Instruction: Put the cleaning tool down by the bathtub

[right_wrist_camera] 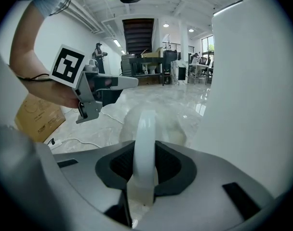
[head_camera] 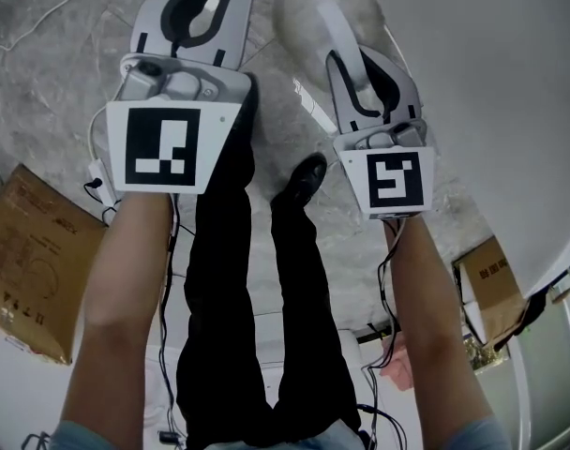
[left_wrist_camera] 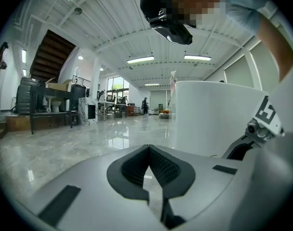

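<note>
Marble floor (head_camera: 41,26) lies under both grippers, and the white tub (head_camera: 510,82) stands just right of the right gripper (right_wrist_camera: 145,165). This gripper pinches the handle of the tool (right_wrist_camera: 146,124) (its fluffy head is ahead of the jaws, near the tub). The left gripper (left_wrist_camera: 147,153), beside it, is pressed together and empty.

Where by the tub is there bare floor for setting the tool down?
Bare marble floor lies ahead of the right claw, which holds the cleaning tool, between the bathtub wall and the left claw. Around the person's legs it is crowded: cardboard boxes and cables.
</note>
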Demonstrator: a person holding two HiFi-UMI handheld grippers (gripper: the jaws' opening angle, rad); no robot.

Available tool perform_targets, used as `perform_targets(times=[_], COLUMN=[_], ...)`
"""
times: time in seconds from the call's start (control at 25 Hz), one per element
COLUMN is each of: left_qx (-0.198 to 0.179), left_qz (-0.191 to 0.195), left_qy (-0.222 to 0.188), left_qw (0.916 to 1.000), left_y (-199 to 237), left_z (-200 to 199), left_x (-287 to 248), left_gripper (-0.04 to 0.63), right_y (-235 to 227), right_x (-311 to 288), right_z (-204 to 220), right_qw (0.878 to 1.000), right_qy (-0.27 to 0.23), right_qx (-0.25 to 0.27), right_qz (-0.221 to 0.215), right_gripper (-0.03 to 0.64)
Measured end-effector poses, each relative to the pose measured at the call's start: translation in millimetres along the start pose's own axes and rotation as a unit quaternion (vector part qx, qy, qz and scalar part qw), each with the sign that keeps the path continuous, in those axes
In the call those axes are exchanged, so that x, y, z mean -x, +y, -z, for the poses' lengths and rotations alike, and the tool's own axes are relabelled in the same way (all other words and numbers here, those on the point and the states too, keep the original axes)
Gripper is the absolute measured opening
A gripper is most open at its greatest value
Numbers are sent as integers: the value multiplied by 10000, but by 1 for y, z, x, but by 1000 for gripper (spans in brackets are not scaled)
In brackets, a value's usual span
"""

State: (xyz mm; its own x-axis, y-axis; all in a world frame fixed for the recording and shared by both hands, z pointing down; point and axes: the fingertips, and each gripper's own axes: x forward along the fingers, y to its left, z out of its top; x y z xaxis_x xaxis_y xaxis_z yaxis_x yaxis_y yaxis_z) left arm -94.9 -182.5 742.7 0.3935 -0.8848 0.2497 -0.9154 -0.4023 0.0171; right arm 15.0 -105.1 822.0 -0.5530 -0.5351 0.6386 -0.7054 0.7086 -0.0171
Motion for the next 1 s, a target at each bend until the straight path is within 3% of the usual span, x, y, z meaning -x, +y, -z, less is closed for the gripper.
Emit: perform_targets(times=[1.0], left_qx=[-193], left_qz=[108], left_qy=[196], left_qw=[9996], left_y=[7], left_z=[85], left_x=[-37], left_gripper=[15], right_y=[-11], right_x=[-68], right_z=[83], right_qw=[9969], right_qy=[761], right_qx=[-202], right_qz=[24], right_gripper=[100])
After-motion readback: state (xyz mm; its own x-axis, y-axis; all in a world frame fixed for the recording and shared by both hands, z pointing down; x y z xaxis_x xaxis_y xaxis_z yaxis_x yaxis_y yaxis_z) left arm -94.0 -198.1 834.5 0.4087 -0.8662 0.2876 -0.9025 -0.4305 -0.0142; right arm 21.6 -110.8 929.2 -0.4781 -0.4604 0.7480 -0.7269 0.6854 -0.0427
